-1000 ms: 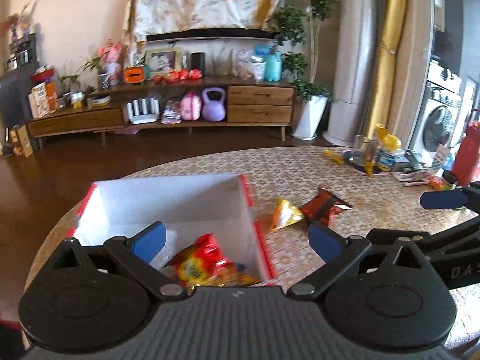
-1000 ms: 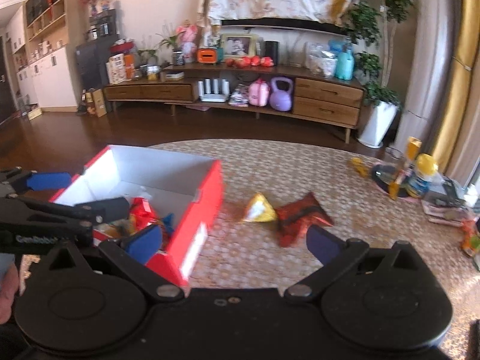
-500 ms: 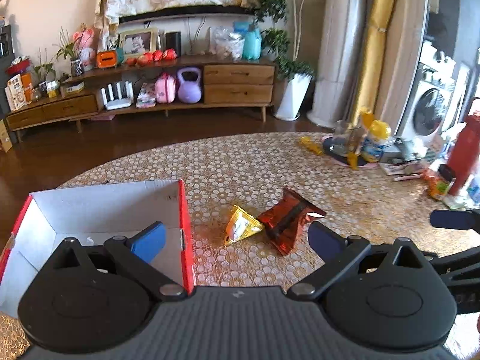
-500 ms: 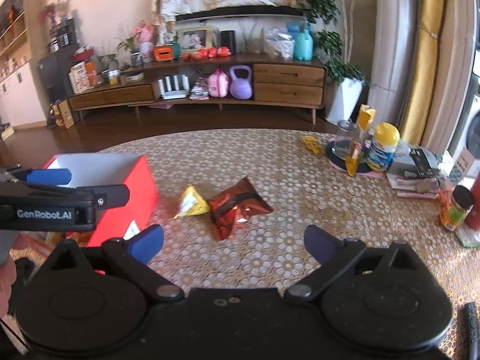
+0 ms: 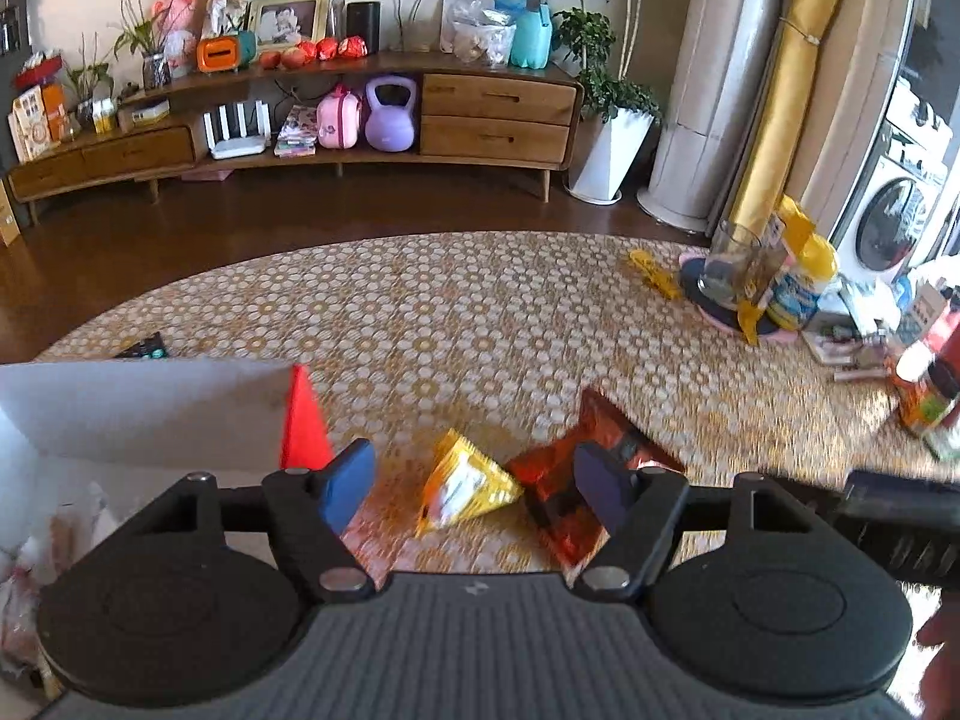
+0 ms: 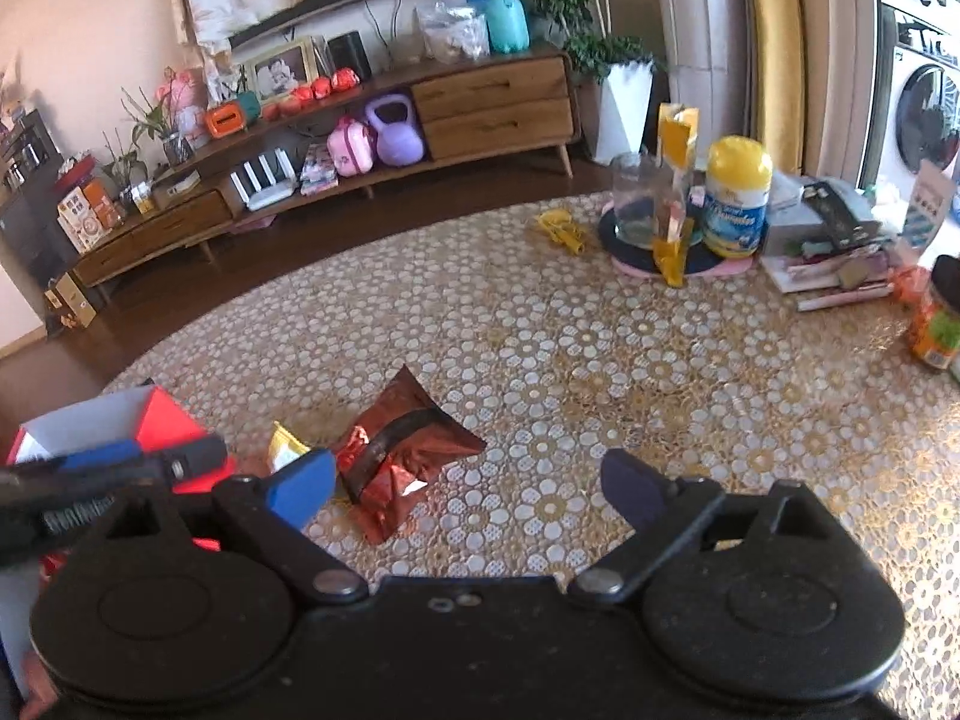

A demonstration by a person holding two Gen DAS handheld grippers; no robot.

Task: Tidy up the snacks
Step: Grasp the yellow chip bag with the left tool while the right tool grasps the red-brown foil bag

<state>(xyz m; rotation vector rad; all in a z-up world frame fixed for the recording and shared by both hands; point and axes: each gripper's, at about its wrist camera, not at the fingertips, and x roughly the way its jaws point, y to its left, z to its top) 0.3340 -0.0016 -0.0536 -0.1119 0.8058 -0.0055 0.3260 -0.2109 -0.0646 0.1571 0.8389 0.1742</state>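
Note:
A yellow snack packet (image 5: pixel 462 489) lies on the patterned tablecloth between the blue pads of my left gripper (image 5: pixel 474 489), whose jaws are closing without touching it. A red foil packet (image 5: pixel 600 468) lies beside it, partly behind the right pad. The red box (image 5: pixel 303 420) with white inside stands at the left. In the right wrist view my right gripper (image 6: pixel 465 489) hovers with its jaws closing, still wide; the red foil packet (image 6: pixel 402 456) lies between its pads, nearer the left one, untouched. The yellow packet (image 6: pixel 285 447) peeks out beside the box (image 6: pixel 165 417).
A glass (image 6: pixel 645 201), a yellow-lidded tub (image 6: pixel 738 204) and gold sachets stand on a round tray at the far right. Papers (image 6: pixel 828 264) and a jar (image 6: pixel 936 318) crowd the right edge. A small yellow wrapper (image 6: pixel 561 228) lies near the tray. Wooden sideboard behind.
Both grippers have swung right from the box to the two loose packets and dropped lower. The left jaws have narrowed noticeably; the right ones slightly.

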